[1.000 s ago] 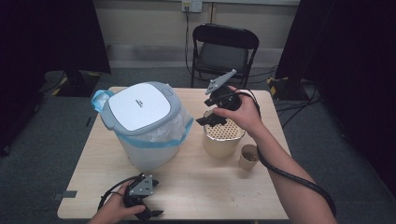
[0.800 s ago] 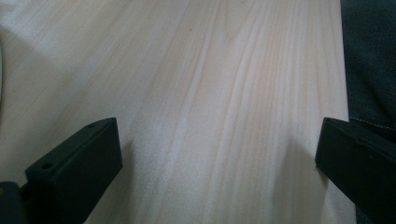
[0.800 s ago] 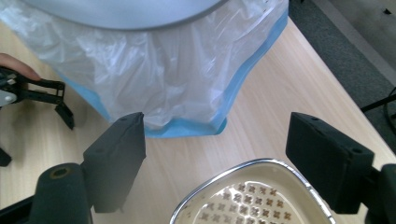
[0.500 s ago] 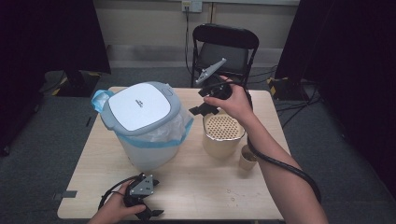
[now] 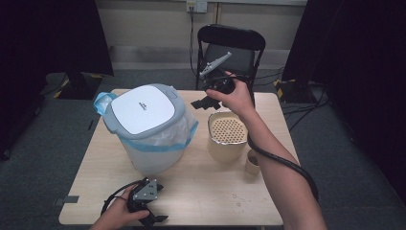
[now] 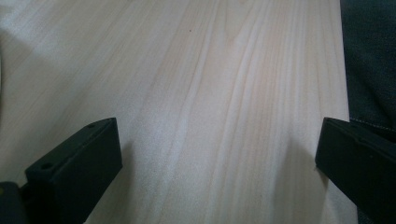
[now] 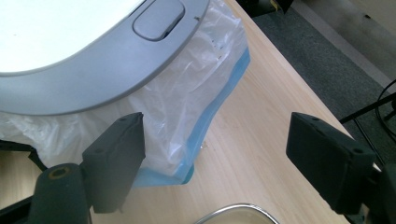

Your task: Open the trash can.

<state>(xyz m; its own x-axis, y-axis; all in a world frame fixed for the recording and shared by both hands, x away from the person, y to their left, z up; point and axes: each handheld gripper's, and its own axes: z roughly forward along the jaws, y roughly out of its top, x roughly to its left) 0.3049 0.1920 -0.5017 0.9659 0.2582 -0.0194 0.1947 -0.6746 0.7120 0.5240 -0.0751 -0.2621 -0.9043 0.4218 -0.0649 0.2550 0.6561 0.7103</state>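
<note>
A white bin with a grey-rimmed lid and a clear, blue-edged bag stands on the left half of the wooden table. My right gripper hangs in the air over the far side of the table, between the bin and a tan pot with a perforated top. Its jaws stand open with nothing between them. In the right gripper view it looks down at the lid's push button and the bag. My left gripper rests at the table's near edge, open over bare wood.
A small tan cup stands just right of the pot. A black folding chair is behind the table's far edge, with cables on the grey floor around it. The table's edge runs close to the left gripper's right jaw.
My right gripper has moved left and a little up, from above the tan pot toward the bin's far right side. The left gripper has kept still.
</note>
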